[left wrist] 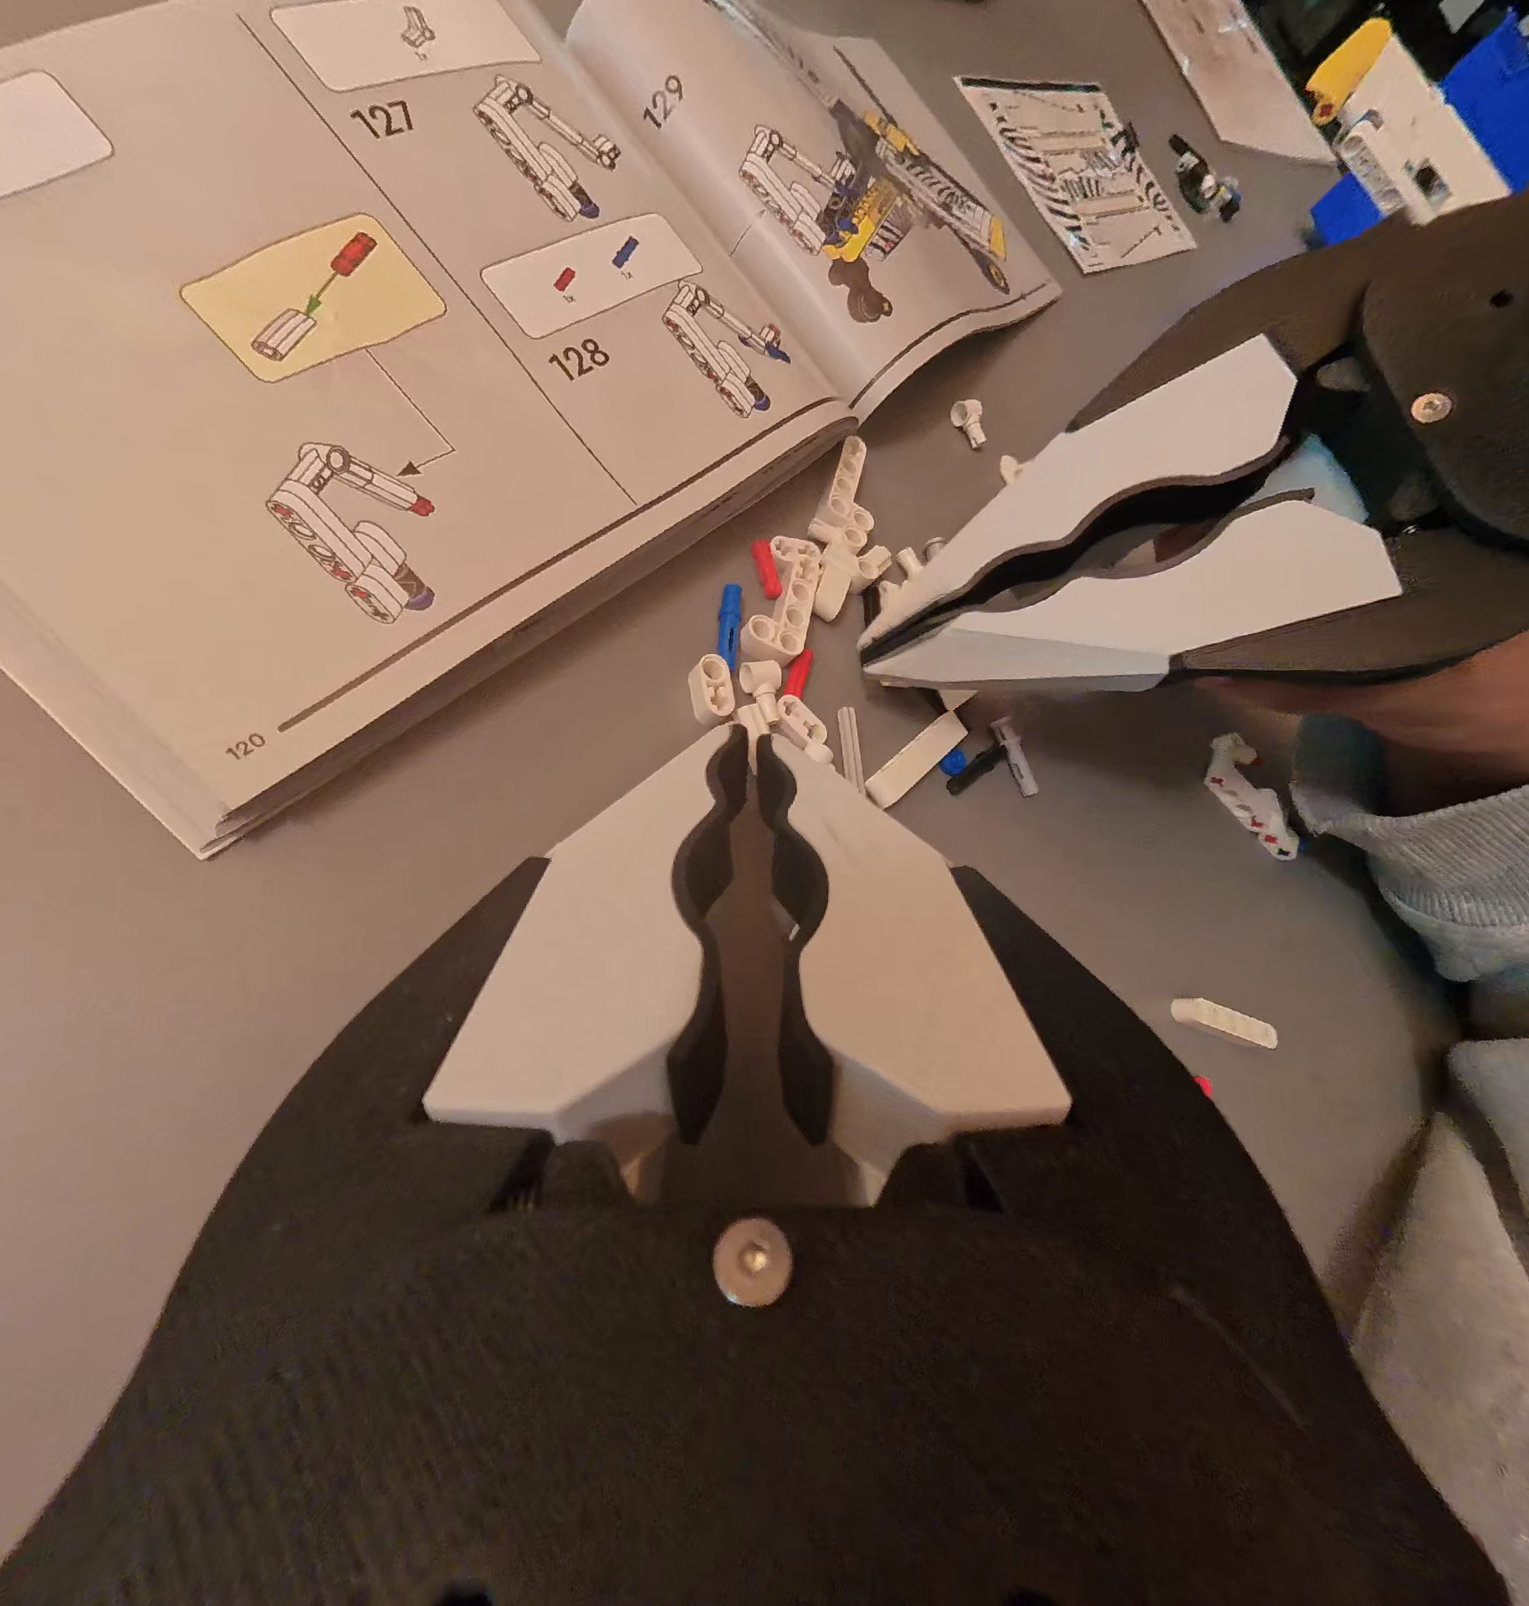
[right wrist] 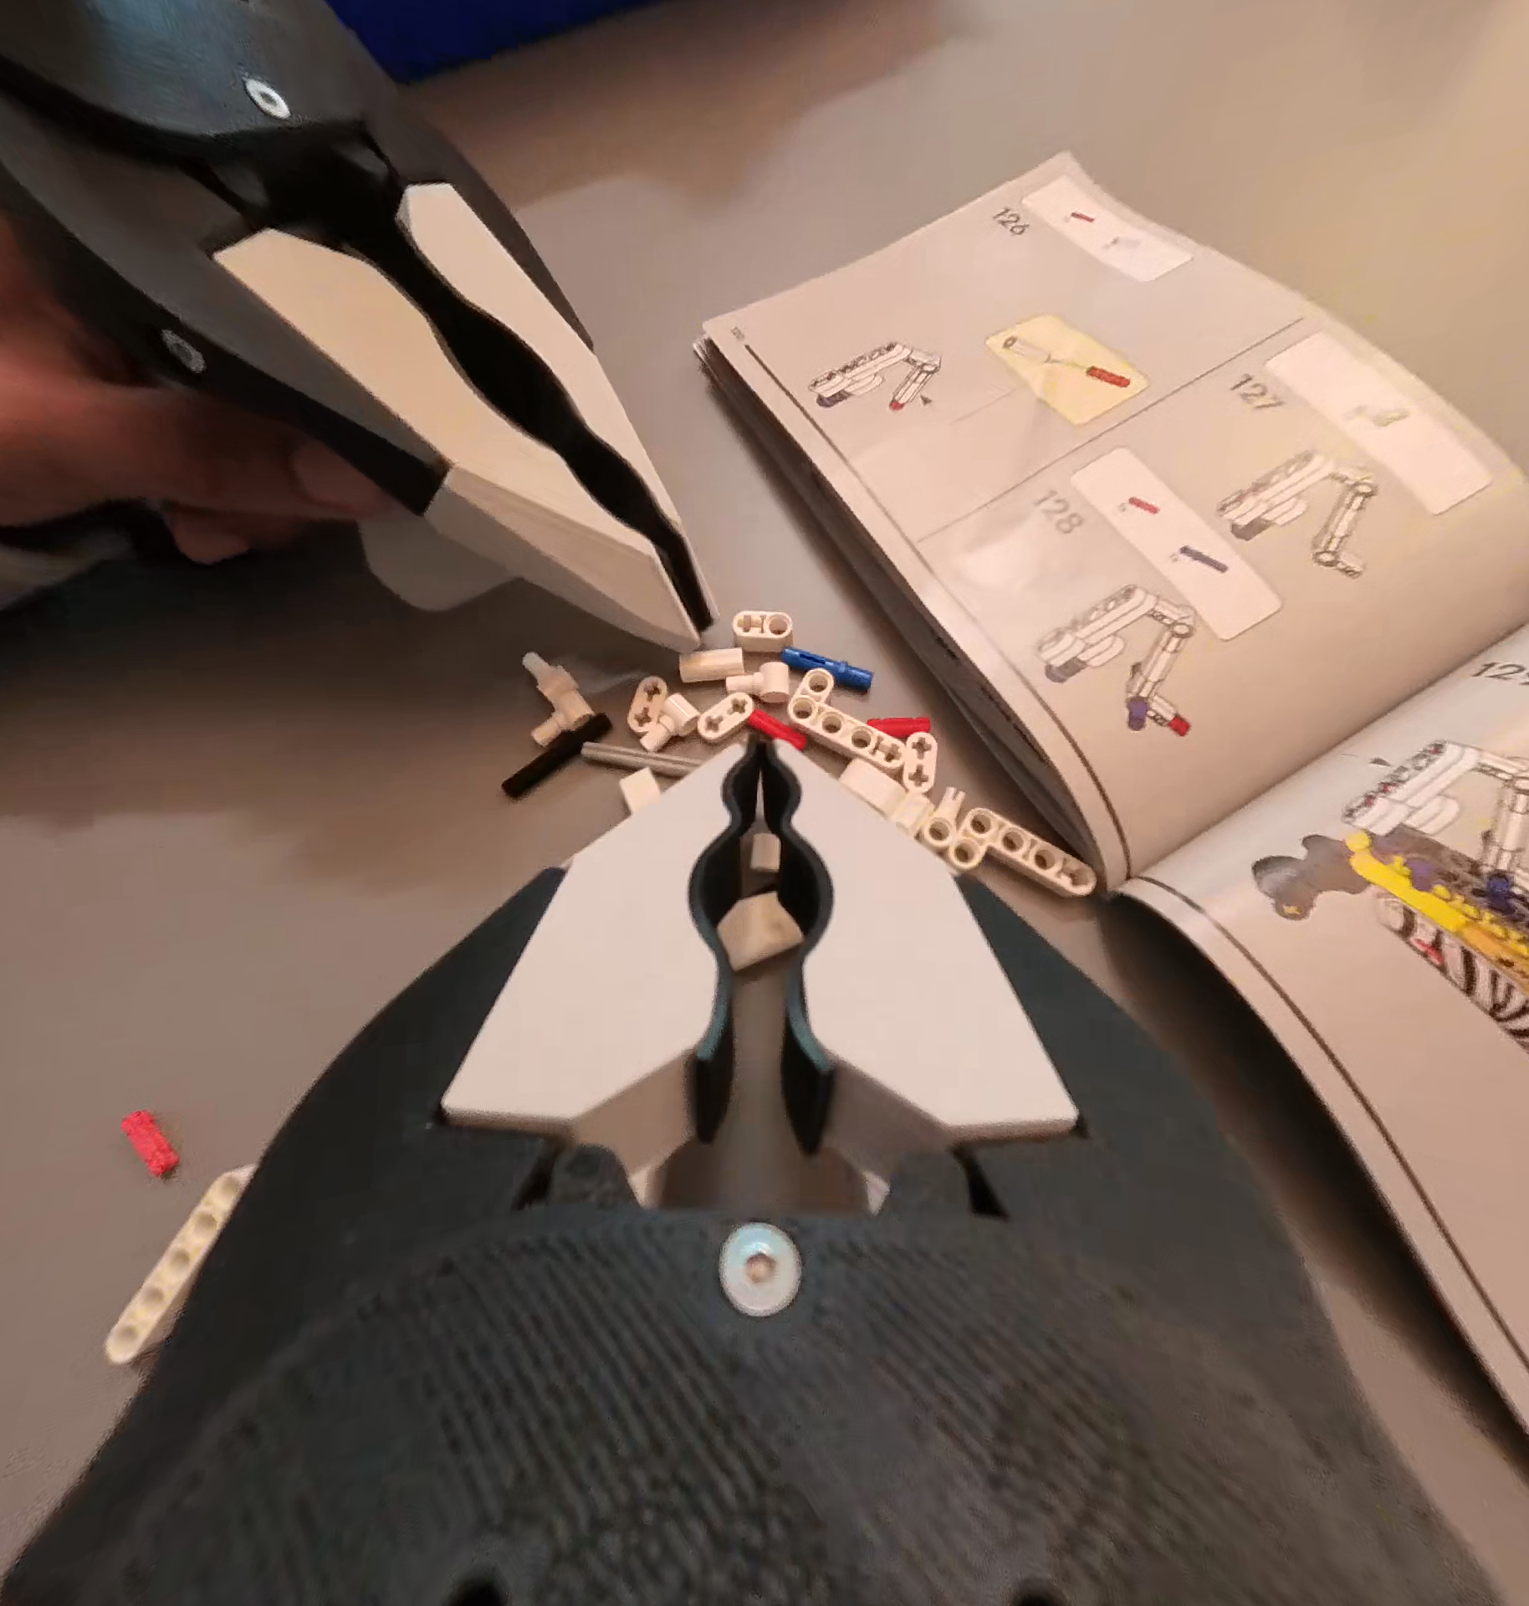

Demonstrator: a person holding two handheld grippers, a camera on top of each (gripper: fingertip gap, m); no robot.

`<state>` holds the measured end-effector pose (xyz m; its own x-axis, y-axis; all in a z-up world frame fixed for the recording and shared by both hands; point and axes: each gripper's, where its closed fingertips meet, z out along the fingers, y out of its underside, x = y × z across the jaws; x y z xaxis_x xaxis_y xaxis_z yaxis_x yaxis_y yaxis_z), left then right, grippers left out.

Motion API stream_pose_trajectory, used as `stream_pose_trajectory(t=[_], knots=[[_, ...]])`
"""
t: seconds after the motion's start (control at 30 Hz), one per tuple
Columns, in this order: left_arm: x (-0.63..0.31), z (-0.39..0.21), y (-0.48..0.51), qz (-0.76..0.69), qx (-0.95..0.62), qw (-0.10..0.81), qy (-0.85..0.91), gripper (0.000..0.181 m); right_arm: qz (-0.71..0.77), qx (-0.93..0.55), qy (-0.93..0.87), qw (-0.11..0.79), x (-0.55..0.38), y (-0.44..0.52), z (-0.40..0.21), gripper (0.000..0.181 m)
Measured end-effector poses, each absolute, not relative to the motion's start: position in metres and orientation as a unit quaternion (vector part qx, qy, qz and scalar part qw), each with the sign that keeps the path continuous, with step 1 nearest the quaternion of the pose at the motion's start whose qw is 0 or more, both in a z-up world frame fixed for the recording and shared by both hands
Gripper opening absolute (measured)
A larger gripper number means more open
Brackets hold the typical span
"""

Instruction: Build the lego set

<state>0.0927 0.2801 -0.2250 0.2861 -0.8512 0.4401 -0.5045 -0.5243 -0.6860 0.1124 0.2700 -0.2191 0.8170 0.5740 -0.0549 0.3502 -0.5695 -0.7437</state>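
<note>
We keep the open instruction booklet lying flat on the grey tabletop, just beyond the scatter of small lego pieces, so its diagrams can be checked while we sort parts. The pieces are mostly white beams and connectors with a few red and blue pins, clustered between both tools; a lone white beam and a red piece lie apart near us. Our left claw points into the near edge of the pile, its tips almost together with only a narrow slit, touching a small white connector; we cannot tell if it truly grips it. Our right claw is likewise nearly closed at the tips, beside a red pin, holding nothing that we can see.
</note>
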Motion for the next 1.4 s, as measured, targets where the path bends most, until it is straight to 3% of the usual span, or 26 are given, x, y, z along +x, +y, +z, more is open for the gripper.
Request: stream_pose_trajectory(t=[0.23, 0.5, 1.13, 1.4], knots=[[0.094, -0.228, 0.277, -0.387, -0.770, 0.217, 0.458, 0.015, 0.123, -0.878, -0.283, 0.366, 0.113, 0.278, -0.228, 0.000], [0.095, -0.229, 0.276, -0.376, -0.769, 0.220, 0.468, 0.011, 0.121, -0.871, -0.320, 0.353, 0.107, 0.278, -0.232, 0.013], [0.094, -0.230, 0.278, -0.373, -0.774, 0.217, 0.463, 0.006, 0.117, -0.868, -0.327, 0.354, 0.107, 0.276, -0.232, 0.003], [0.093, -0.219, 0.278, -0.396, -0.758, 0.242, 0.458, 0.004, 0.208, -0.826, -0.217, 0.477, 0.138, 0.266, -0.157, 0.002]])
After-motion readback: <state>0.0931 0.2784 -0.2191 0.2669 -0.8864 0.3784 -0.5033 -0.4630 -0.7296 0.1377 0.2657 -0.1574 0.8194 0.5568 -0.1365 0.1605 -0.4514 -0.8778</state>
